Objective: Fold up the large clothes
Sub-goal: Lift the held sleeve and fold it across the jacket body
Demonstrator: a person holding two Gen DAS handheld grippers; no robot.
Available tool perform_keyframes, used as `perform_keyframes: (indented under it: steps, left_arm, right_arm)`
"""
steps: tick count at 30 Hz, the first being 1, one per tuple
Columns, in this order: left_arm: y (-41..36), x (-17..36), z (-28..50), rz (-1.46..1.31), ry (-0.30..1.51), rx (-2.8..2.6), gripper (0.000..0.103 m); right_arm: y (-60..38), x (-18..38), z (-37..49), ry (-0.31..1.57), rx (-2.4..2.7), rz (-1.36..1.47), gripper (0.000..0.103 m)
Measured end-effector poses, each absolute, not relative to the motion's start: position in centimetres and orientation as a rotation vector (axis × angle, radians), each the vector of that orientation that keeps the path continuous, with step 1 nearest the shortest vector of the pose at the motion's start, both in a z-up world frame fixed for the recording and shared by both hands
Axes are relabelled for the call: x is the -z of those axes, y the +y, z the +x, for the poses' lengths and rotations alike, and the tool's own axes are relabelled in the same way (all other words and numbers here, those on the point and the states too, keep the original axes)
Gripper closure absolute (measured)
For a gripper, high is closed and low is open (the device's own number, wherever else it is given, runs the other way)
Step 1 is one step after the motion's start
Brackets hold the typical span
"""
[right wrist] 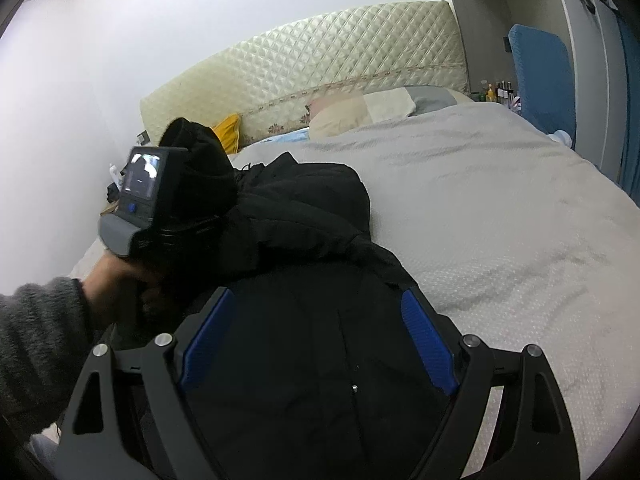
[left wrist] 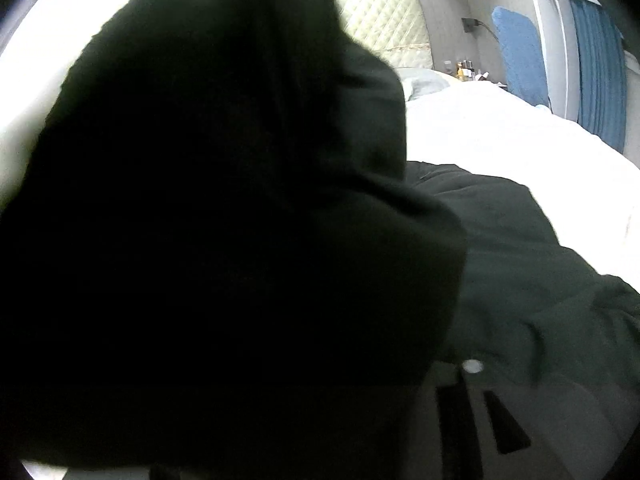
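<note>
Grey bedding point(right wrist: 480, 208) spreads ahead of us, with the black coat point(right wrist: 304, 216) lying between and just beyond our right gripper point(right wrist: 316, 340), whose jaws are spread wide. Our left gripper point(right wrist: 160, 216) carries a bunch of it, though we cannot tell its jaws. It looks bulky, soft and heavy; we'd pinch a hem edge.

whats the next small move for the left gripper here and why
Probably carry the lifted fold across and lay it on the black coat spread on the bed. The left gripper is raised with dark cloth draped over it, blocking most of its own camera, while the right gripper hovers open above the coat's body, gripping nothing.
</note>
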State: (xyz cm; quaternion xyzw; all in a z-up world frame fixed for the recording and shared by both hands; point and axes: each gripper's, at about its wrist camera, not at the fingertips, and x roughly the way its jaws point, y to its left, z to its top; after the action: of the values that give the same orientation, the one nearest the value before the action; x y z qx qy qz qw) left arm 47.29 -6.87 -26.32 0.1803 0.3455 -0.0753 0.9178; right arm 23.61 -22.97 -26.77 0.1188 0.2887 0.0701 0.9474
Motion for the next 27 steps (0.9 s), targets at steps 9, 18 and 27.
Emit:
perform_keyframes:
  steps: [9, 18, 27]
  left_arm:
    - [-4.3, 21.1, 38.3, 0.130, 0.640, 0.246, 0.030]
    - [3.7, 20.9, 28.5, -0.041, 0.602, 0.133, 0.030]
    - [7.5, 22.4, 27.3, -0.131, 0.584, 0.073, 0.030]
  right_arm:
    - [-21.6, 26.1, 22.9, 0.545, -0.170, 0.201, 0.018]
    - [-18.9, 25.5, 23.0, 0.553, -0.274, 0.180, 0.018]
    - [-17.3, 24.4, 32.9, 0.553, -0.306, 0.240, 0.018]
